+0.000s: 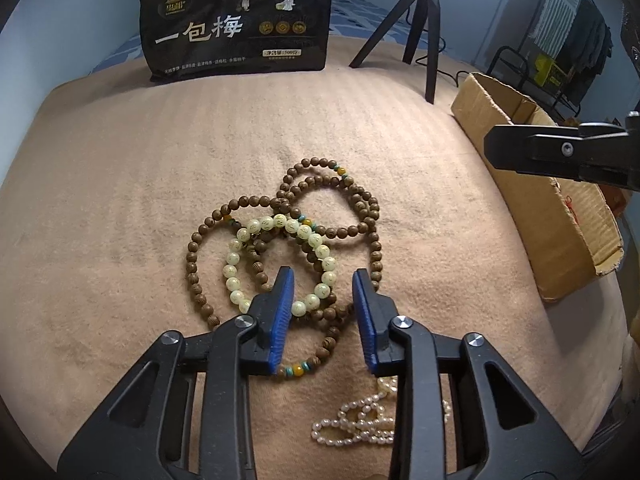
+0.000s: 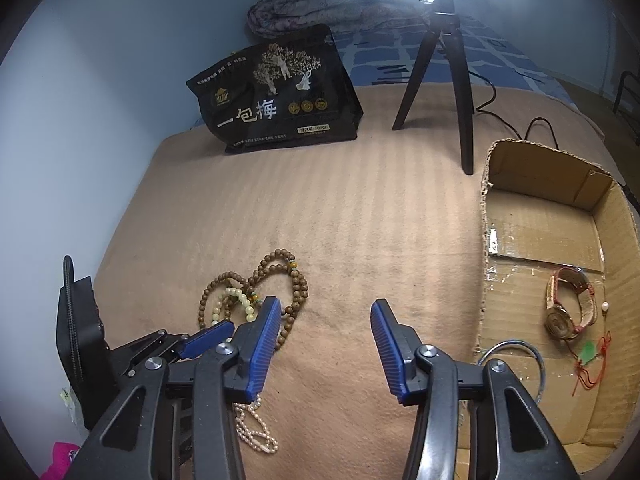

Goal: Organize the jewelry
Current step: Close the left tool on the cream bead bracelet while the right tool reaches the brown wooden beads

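Observation:
A long brown wooden bead strand (image 1: pixel 372 236) lies tangled on the tan blanket with a pale green bead bracelet (image 1: pixel 240 236) on top. My left gripper (image 1: pixel 323 280) is open, its blue pads either side of the beads just above them. A pearl strand (image 1: pixel 352 424) lies below it. My right gripper (image 2: pixel 326 312) is open and empty over bare blanket, right of the beads (image 2: pixel 298 284) and pearl strand (image 2: pixel 252 428). The cardboard box (image 2: pixel 486 208) at right holds a watch (image 2: pixel 568 304), a blue bangle (image 2: pixel 536 352) and a green pendant on red cord (image 2: pixel 588 350).
A black snack bag (image 1: pixel 236 20) stands at the back of the blanket. A black tripod (image 1: pixel 424 28) stands back right with a cable behind it. The box (image 1: pixel 560 216) sits at the blanket's right edge. A wall runs along the left.

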Tool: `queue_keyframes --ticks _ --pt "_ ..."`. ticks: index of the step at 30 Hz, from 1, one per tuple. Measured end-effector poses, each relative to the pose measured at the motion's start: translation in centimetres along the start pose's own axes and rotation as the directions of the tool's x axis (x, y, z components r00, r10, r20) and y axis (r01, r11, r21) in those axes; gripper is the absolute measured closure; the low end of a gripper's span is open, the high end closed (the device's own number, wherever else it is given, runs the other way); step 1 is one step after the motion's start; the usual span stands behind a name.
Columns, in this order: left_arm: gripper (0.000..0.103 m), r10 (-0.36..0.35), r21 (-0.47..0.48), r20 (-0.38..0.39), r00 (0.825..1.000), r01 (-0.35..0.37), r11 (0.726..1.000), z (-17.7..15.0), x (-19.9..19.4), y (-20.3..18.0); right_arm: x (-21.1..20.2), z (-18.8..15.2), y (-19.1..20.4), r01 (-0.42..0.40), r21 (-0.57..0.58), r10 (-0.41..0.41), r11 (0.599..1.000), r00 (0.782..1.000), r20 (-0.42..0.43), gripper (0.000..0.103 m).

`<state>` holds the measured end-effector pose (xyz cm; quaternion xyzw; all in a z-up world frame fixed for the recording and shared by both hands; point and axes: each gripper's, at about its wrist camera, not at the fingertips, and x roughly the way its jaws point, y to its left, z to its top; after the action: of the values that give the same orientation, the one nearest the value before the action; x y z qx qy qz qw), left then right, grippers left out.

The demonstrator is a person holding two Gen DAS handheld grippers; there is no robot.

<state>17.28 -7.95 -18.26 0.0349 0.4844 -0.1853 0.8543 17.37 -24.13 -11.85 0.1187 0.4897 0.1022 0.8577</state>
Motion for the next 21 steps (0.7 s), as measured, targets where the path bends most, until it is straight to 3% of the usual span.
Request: queue_keyframes --ticks 7,8,21 --pt "0.088 -0.018 -0.013 -0.005 1.000 0.018 1.000 0.1 0.3 0.7 1.2 0.1 0.5 0.001 0.004 -0.001 1.000 1.000 -0.012 0.054" --pt "0.094 -0.024 -0.014 -0.006 1.000 0.024 1.000 0.1 0.3 0.8 1.4 0.1 0.6 0.000 0.004 0.000 1.000 1.000 -0.014 0.054" --pt "0.097 -0.050 -0.030 0.018 0.999 0.051 0.998 -0.1 0.0 1.1 3.0 0.2 1.1 -0.008 -0.001 0.008 1.000 0.999 -0.035 0.054"
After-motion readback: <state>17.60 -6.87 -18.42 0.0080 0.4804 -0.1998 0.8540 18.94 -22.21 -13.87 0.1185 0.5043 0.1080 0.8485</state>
